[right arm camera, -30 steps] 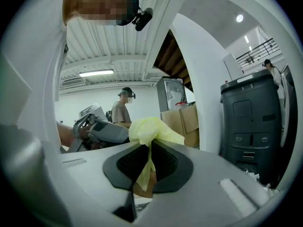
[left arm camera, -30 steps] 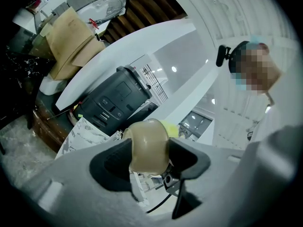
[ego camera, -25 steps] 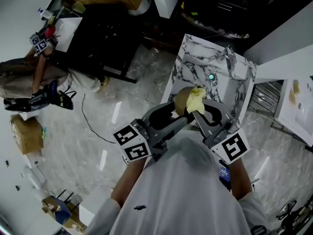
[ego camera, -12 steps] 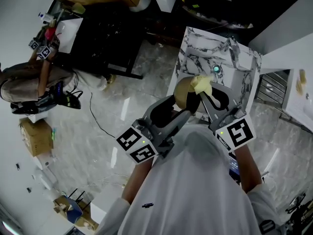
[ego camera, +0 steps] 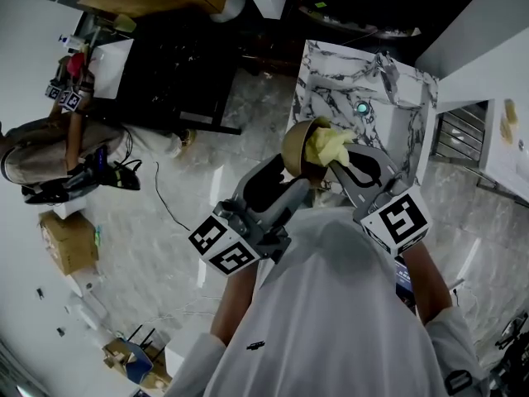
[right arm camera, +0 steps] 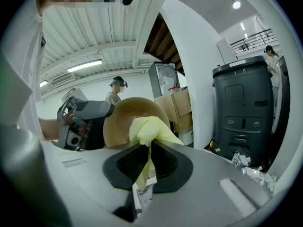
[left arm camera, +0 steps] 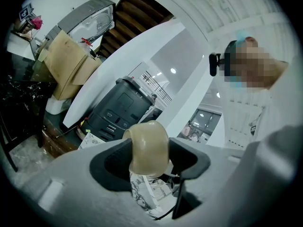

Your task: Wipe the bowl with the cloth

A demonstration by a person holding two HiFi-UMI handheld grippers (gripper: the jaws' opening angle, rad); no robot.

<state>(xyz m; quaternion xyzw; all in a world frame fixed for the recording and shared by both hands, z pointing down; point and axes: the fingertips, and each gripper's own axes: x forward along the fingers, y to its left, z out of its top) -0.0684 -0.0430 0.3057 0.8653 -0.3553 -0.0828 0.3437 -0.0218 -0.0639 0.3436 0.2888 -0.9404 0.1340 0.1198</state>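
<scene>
A tan bowl (ego camera: 295, 145) is held up in the air in front of the person, tipped on its side. My left gripper (ego camera: 294, 172) is shut on the bowl's rim (left arm camera: 148, 147). My right gripper (ego camera: 329, 165) is shut on a yellow cloth (ego camera: 327, 145), and the bunched cloth (right arm camera: 150, 129) is pressed into the bowl's (right arm camera: 127, 122) hollow. Both grippers meet at the bowl, left one from the left, right one from the right.
A marble-topped counter (ego camera: 340, 98) with a small teal-lit object (ego camera: 362, 107) lies below and beyond the bowl. A dark table (ego camera: 172, 64) stands to the left. Another person (ego camera: 50, 151) with grippers sits at far left. A grey machine (right arm camera: 244, 113) stands to the right.
The bowl and both grippers have shifted slightly left and up in the head view. The cloth has moved inside the bowl. Both grips are unchanged.
</scene>
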